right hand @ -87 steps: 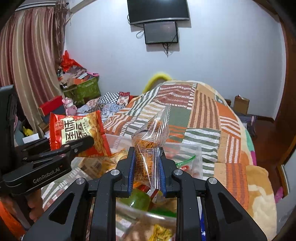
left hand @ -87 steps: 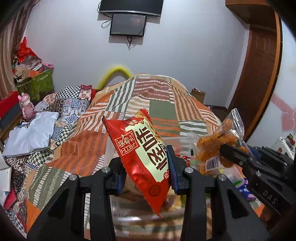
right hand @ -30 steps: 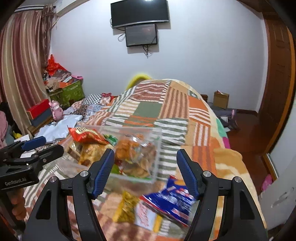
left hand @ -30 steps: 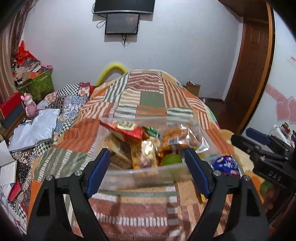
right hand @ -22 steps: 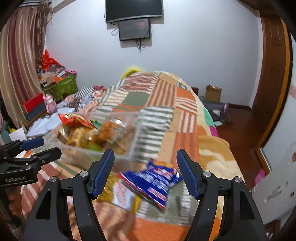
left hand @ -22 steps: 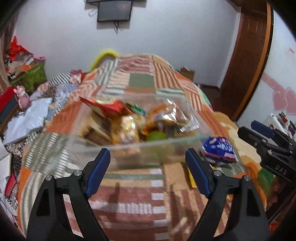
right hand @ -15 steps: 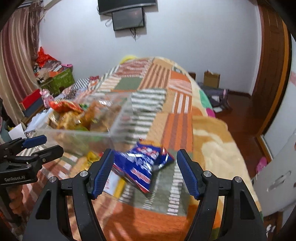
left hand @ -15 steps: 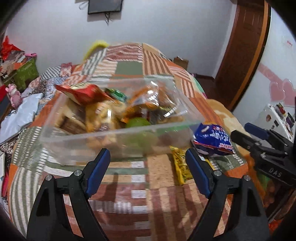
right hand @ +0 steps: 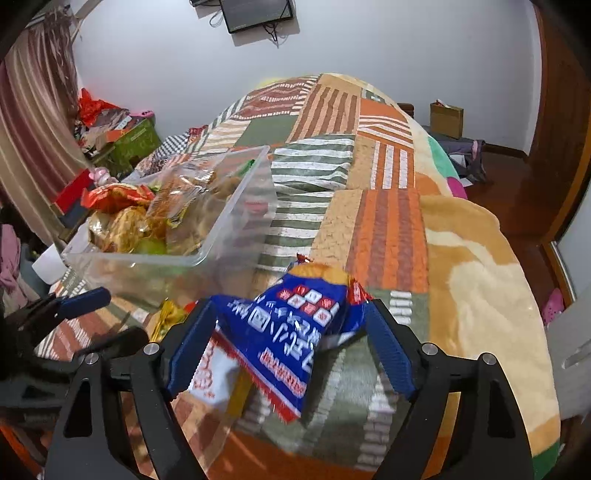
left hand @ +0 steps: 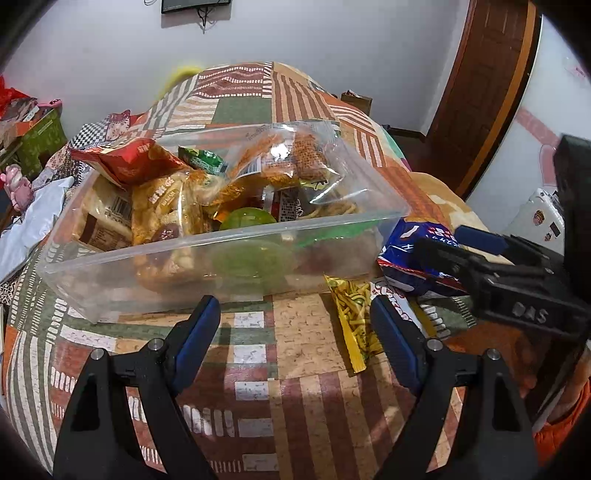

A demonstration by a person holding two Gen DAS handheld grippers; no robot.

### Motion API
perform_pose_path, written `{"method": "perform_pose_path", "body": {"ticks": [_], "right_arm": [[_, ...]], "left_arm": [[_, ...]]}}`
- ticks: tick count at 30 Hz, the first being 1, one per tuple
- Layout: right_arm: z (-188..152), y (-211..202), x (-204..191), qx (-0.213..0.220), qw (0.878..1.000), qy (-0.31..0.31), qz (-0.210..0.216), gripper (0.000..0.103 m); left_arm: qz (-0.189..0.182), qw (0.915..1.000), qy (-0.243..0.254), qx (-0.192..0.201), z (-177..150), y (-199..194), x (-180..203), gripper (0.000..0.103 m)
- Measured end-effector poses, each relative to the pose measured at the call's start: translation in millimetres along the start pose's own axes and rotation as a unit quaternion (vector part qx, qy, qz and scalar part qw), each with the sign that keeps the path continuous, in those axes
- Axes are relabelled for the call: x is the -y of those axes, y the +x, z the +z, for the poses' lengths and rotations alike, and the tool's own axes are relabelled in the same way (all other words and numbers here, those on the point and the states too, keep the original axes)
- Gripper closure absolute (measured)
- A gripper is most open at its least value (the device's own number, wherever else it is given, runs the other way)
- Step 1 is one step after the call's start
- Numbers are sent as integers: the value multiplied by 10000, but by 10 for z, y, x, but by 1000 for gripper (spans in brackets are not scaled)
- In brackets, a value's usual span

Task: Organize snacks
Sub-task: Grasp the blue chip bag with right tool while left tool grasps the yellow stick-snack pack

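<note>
While its jaws are just now spreading wider, the right gripper (right hand: 290, 341) is pointing steeply down at a blue snack bag (right hand: 295, 325), which is lying between the blue pads without either pad pressing on it. Just left of that bag, a yellow snack packet (right hand: 168, 319) is peeking out beside a white-and-red wrapper (right hand: 212, 376) on the patchwork bedspread (right hand: 384, 229).

The left gripper (left hand: 295, 332) is hanging with its jaws wide apart and nothing between them, over bare bedspread just in front of the clear plastic bin (left hand: 221, 269). That bin is sitting on the bed, already holding a red snack bag (left hand: 129, 162), a clear pouch of orange crisps (left hand: 291, 158), a green round item (left hand: 247, 219) and other packets. To the bin's right, the yellow snack packet is lying flat, with the blue snack bag just beyond it, partly under the right gripper's fingers (left hand: 480, 236).

A wall-mounted screen (right hand: 256, 13) is hanging on the far wall, and a wooden door (left hand: 484, 85) is standing at the right.
</note>
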State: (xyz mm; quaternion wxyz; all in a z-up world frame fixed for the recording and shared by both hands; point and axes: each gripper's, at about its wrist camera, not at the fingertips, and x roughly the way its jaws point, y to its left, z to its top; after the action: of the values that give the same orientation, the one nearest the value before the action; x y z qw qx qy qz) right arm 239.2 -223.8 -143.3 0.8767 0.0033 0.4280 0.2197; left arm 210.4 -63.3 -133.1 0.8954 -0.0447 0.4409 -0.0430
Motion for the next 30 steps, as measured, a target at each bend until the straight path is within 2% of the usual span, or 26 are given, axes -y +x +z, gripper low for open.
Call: {"method": "perform_pose_path", "body": {"ticks": [6,9,15,17,22,30], "right_arm": [[43,127,80,-113,9996,214,-164,22],[40,168,153,-209,9990,385,-116,17],[34,303,240,-449,9972,601,38,15],[22,289,229,-448,9972,592,60,16],[-26,207,124,-416,9986,298,87,32],[-153,-27,156,-211,9997,70,-133,40]], "left_arm": [[-37,9999,85,-69,-13,47,30,20],[-57,9999,94,-104,-12,73,38,20],[-41,9998,193,-105,-16,79,93,20],[-44,9996,244,-99,-19,73,129,20],[-107,9990,389,-178,-45,85,238,20],[-276,9969,537,-502,-33,248,418,20]]}}
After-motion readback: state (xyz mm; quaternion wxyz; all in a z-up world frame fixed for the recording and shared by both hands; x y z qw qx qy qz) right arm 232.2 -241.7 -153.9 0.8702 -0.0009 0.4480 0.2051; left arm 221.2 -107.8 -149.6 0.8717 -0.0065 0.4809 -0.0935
